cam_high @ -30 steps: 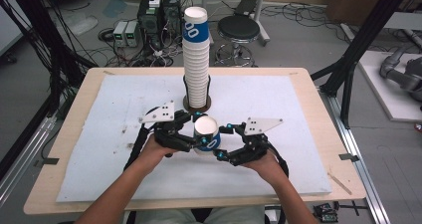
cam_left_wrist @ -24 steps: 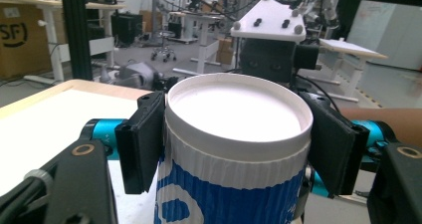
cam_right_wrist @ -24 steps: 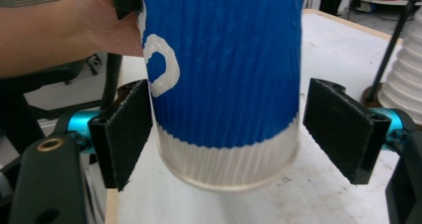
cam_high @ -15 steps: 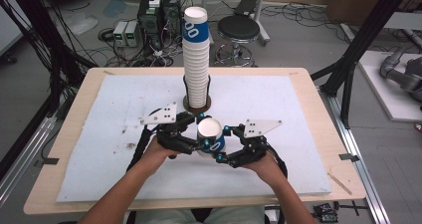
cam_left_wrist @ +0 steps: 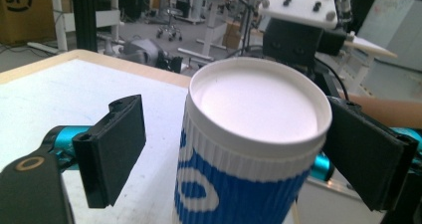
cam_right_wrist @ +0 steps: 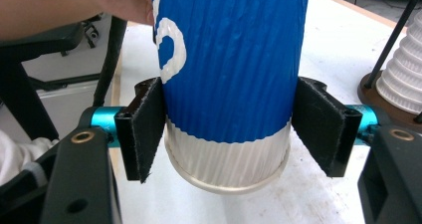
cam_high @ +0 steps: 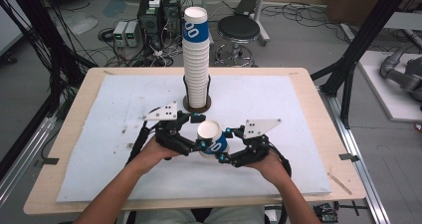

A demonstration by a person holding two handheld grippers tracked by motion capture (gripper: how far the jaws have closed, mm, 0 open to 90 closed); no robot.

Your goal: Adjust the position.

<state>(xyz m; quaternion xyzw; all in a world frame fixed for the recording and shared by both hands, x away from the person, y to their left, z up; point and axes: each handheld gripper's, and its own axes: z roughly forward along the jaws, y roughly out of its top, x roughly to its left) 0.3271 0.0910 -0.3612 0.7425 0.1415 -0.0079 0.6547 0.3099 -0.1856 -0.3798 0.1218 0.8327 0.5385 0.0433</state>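
Cup passed between grippers, in front of stack

Cup (cam_high: 211,138), white with blue band, sits just in front of the stack (cam_high: 195,59), held off the table. Right gripper (cam_right_wrist: 228,127) has just been closing; its pads clamp the cup's blue wall near the base. Left gripper (cam_left_wrist: 249,149) has just been opening: jaws spread, flanking the cup rim, left pad clearly apart from it.

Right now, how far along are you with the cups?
Done: one blue-and-white cup is up off the table, apart from the tall stack. In hand: the right hand-held gripper has just been closing and grips the cup, while the left hand-held gripper has just been opening, its pads clear of it. Left: probably placing this cup; it rests nowhere yet.
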